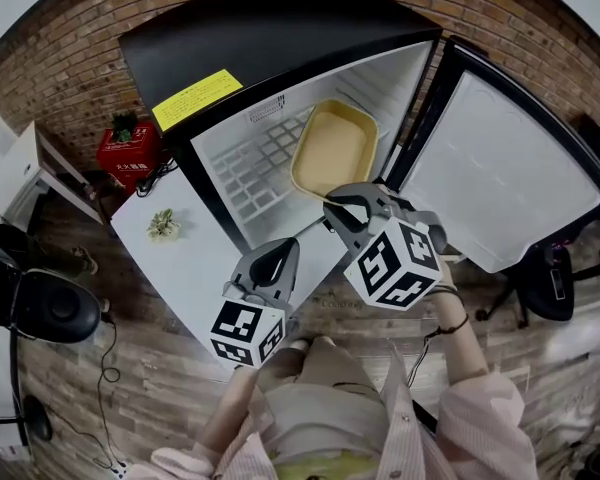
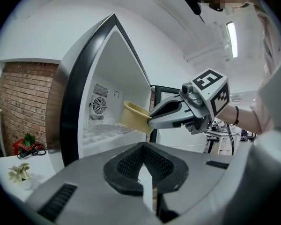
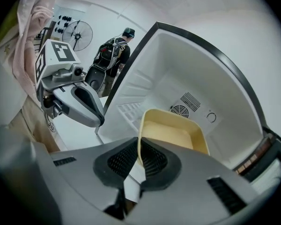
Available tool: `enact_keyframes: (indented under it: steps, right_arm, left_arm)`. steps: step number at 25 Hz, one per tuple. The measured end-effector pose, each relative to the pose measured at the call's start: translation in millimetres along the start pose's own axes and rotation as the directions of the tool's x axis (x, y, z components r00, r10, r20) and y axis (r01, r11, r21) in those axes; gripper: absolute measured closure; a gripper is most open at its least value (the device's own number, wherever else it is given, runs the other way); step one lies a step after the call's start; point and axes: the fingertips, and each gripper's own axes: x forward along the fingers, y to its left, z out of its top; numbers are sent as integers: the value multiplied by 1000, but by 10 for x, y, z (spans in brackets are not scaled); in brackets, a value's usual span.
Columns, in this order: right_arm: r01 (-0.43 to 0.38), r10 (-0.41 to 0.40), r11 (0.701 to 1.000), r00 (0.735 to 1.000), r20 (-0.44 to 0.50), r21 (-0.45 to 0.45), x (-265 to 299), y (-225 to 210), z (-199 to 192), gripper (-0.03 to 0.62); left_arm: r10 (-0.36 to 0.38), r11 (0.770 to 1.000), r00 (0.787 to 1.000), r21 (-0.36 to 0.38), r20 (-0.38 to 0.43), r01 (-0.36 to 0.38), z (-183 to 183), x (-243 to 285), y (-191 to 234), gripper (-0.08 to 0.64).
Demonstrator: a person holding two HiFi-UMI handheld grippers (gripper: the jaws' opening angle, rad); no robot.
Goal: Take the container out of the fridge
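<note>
A pale yellow container point(image 1: 335, 148) hangs tilted in the mouth of the open fridge point(image 1: 260, 28), above its white wire shelf point(image 1: 255, 163). My right gripper point(image 1: 342, 208) is shut on the container's near rim; in the right gripper view the rim point(image 3: 139, 139) runs between the black pads. From the left gripper view the container point(image 2: 133, 116) shows at the tip of the right gripper point(image 2: 154, 121). My left gripper point(image 1: 278, 258) sits lower and to the left, outside the fridge, shut with nothing between its jaws point(image 2: 141, 146).
The fridge door point(image 1: 500, 168) stands wide open on the right. A white table point(image 1: 180, 258) with a small plant point(image 1: 163, 225) lies left of the fridge, with a red box point(image 1: 128, 153) behind it. A black chair point(image 1: 40, 308) stands far left. A person with a backpack point(image 3: 114, 55) stands beyond.
</note>
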Motion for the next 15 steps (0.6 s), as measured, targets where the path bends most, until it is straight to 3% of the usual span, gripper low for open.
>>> enact_keyframes:
  steps: [15]
  right_arm:
    - [67,-67,985,998,-9,160,-323,150,-380,571]
  left_arm:
    - [46,999,999,-5,4,-46,-34,32,46,568]
